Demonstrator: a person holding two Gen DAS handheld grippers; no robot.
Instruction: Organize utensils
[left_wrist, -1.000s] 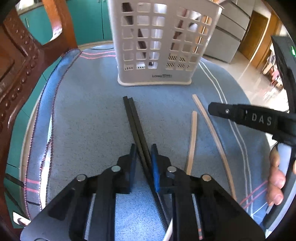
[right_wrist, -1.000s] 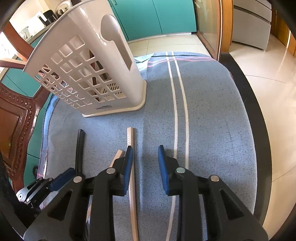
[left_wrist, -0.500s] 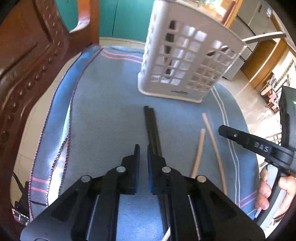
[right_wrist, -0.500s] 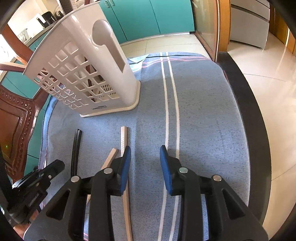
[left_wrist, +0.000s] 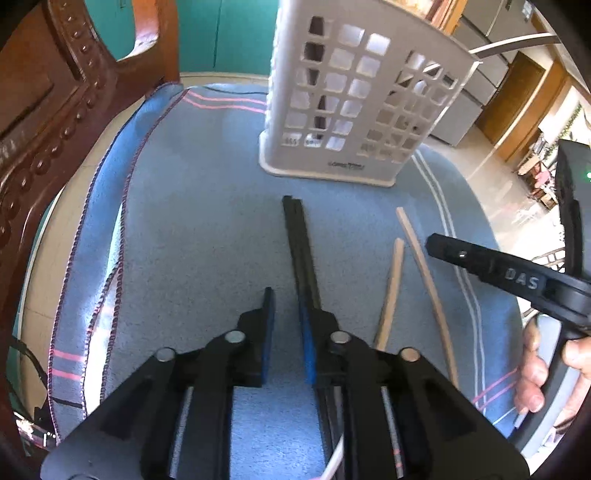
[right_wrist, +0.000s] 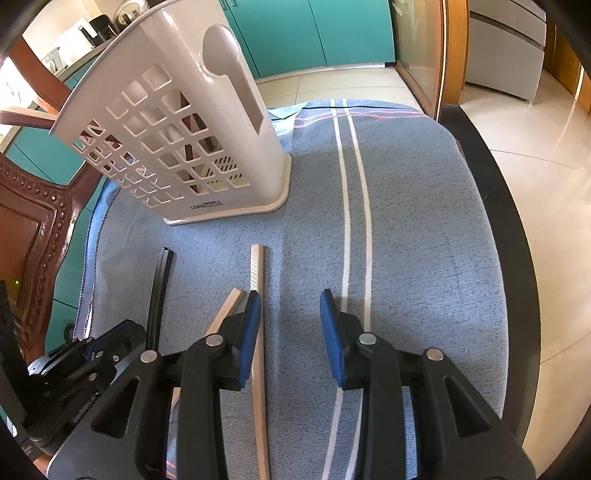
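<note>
From the left wrist camera, the left tool (left_wrist: 286, 334) hangs low over the bench (left_wrist: 207, 229), which is covered by a blue cloth (left_wrist: 184, 206) with pink and white stripes. Its two blue-padded fingers (left_wrist: 266, 332) stand a narrow gap apart and grip nothing. The pair of black chopsticks (left_wrist: 301, 251) lies flat on the cloth, running away from the camera toward the white utensil basket (left_wrist: 354, 107); their near part passes just beside and under the right-hand finger, outside the gap, and whether they touch it cannot be told. The basket stands upright at the far side of the cloth, apart from the chopstick tips. To the right lie two light wooden chopsticks (left_wrist: 424, 273), spread slightly apart from each other. Beyond them one finger of the right tool (left_wrist: 491, 267) reaches in from the right edge, with the person's hand (left_wrist: 535, 373) around its grip. A dark wooden chair (left_wrist: 48, 122) fills the left edge.

From the right wrist camera, the right tool (right_wrist: 290, 328) has its fingers (right_wrist: 332, 332) spread wide with nothing between them, only striped cloth. One wooden chopstick (right_wrist: 257, 295) runs just beside the left-hand finger, on its inner side; the other (right_wrist: 225, 310) disappears beneath that finger's outer side. Further left lie the black chopsticks (right_wrist: 159, 291), their near end hidden behind the left tool (right_wrist: 92, 354) at the lower left corner. The basket (right_wrist: 177, 125) appears tilted in this fisheye view, standing on the cloth beyond all the chopsticks, well apart from them.
</note>
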